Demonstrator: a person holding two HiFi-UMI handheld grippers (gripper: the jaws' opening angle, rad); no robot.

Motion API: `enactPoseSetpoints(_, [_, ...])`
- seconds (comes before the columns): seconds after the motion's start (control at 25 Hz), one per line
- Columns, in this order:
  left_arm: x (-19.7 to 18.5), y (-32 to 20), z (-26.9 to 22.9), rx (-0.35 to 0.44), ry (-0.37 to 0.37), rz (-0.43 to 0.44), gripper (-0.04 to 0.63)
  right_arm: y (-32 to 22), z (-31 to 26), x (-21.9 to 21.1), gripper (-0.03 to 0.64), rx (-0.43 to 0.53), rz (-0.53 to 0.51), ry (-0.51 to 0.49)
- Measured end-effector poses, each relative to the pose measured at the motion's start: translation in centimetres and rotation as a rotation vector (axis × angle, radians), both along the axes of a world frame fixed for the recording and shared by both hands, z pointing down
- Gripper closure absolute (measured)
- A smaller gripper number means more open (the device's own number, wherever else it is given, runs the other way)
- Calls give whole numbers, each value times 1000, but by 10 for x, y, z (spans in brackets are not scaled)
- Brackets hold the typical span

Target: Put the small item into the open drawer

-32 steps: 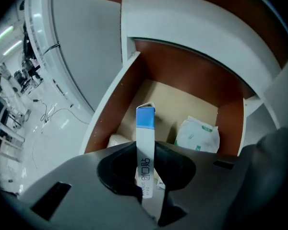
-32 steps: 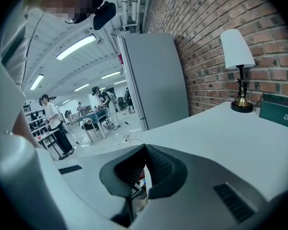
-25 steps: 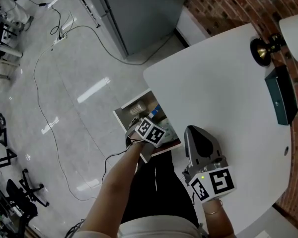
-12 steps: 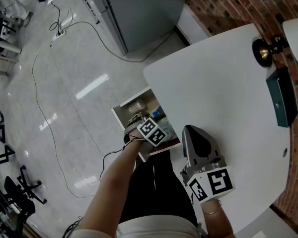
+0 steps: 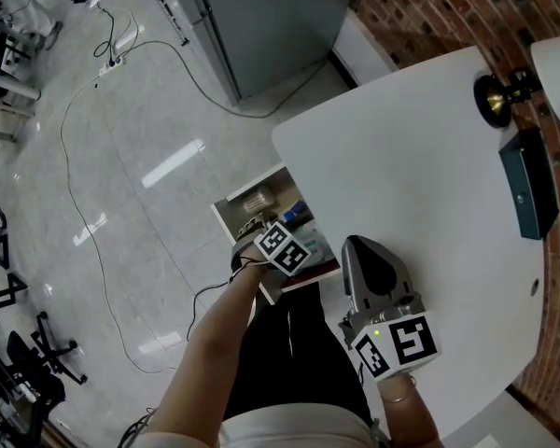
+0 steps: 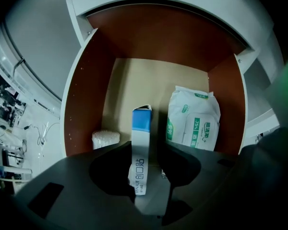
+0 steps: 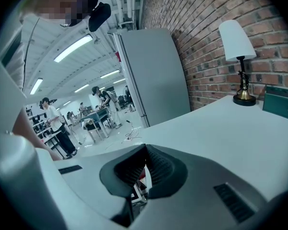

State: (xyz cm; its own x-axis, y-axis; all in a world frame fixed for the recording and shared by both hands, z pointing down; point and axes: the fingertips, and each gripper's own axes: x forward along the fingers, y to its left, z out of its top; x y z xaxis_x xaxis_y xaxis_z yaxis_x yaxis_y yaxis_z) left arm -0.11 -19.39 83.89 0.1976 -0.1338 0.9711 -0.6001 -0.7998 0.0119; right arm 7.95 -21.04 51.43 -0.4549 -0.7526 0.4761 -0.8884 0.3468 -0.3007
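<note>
The drawer (image 6: 86, 90) stands pulled out from under the white table (image 5: 420, 157), and my left gripper (image 6: 143, 157) points down into it. A slim blue and white box (image 6: 141, 147) stands upright between the left jaws, which are opening, with gaps showing beside the box. In the head view only the left gripper's (image 5: 282, 241) marker cube shows over the drawer (image 5: 252, 203). My right gripper (image 5: 373, 273) rests over the table's near edge. Its jaws (image 7: 145, 169) are shut with nothing between them.
A pack of wet wipes (image 6: 192, 119) and a tub of cotton swabs (image 6: 105, 139) lie in the drawer. A lamp (image 5: 541, 63) and a dark green box (image 5: 530, 180) stand at the table's far right. A grey cabinet (image 5: 261, 26) and cables (image 5: 103, 222) are on the floor.
The left gripper has shifted only slightly over the drawer. The right gripper has stayed where it was.
</note>
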Motion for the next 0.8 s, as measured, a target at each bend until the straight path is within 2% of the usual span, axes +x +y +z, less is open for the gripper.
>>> enactPoseSetpoints(0.28, [-8, 4, -29, 43, 11, -34, 386, 6, -14, -1, 609, 15, -5, -3])
enactPoseSetpoints(0.48, [-12, -1, -69, 114, 84, -99, 383, 13, -26, -1, 609, 35, 0, -5])
enactPoseSetpoints(0.8, [-28, -3, -142, 213, 190, -247, 452, 33, -45, 0, 609, 62, 15, -5])
